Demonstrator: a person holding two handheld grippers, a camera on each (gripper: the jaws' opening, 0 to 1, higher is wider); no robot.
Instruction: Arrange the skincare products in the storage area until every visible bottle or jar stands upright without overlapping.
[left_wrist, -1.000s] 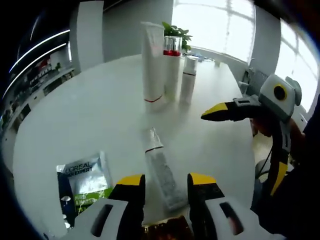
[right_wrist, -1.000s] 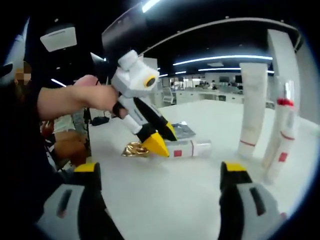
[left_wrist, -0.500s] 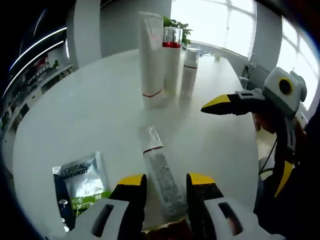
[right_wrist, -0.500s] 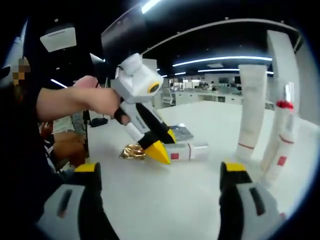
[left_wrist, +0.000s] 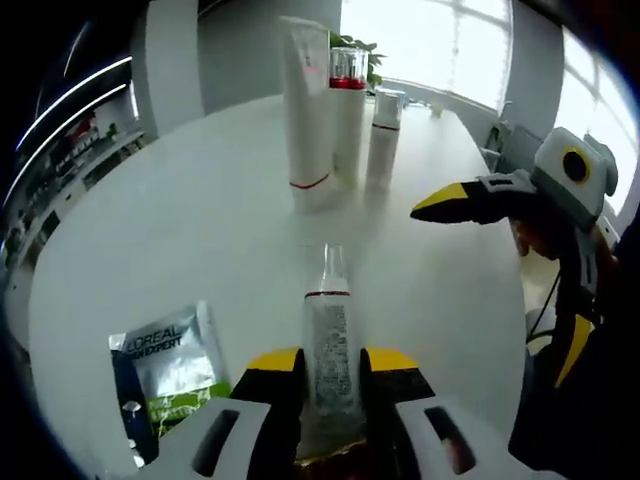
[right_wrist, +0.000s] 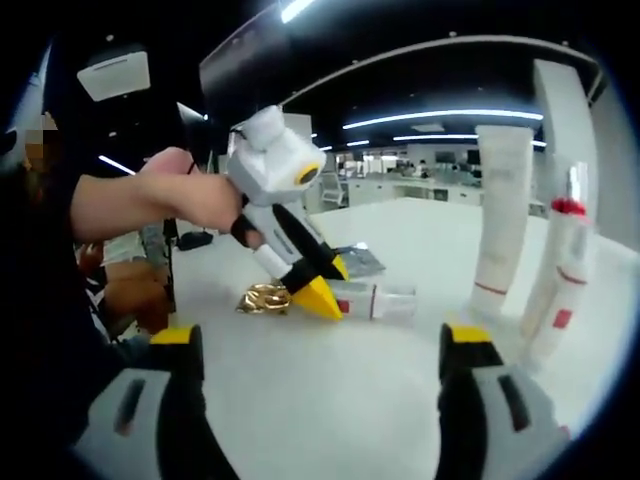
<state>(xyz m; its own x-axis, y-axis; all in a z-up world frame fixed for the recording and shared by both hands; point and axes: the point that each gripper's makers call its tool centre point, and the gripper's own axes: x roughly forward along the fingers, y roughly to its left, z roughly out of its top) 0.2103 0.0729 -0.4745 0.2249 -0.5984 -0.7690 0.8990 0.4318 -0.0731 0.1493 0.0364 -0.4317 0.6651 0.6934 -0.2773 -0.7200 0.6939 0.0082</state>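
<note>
Left gripper closed in low; right gripper held wide apart.

The left gripper (left_wrist: 320, 365) is held low, its yellow-tipped jaws drawn in close on both sides of a lying tube (left_wrist: 328, 345); in the right gripper view it is seen gripped by a hand (right_wrist: 190, 195) and angled tip-down. The right gripper (right_wrist: 320, 345) is carried with its jaws spread wide and nothing between them; in the left gripper view it is seen held level.

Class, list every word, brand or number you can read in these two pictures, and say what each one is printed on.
"L'OREAL" over a second line that looks like "...EN EXPERT": on the silver sachet, left gripper view.
Fine print on the lying tube between the left claw: too small to read.
Red marks on the standing bottles: no legible text.
</note>
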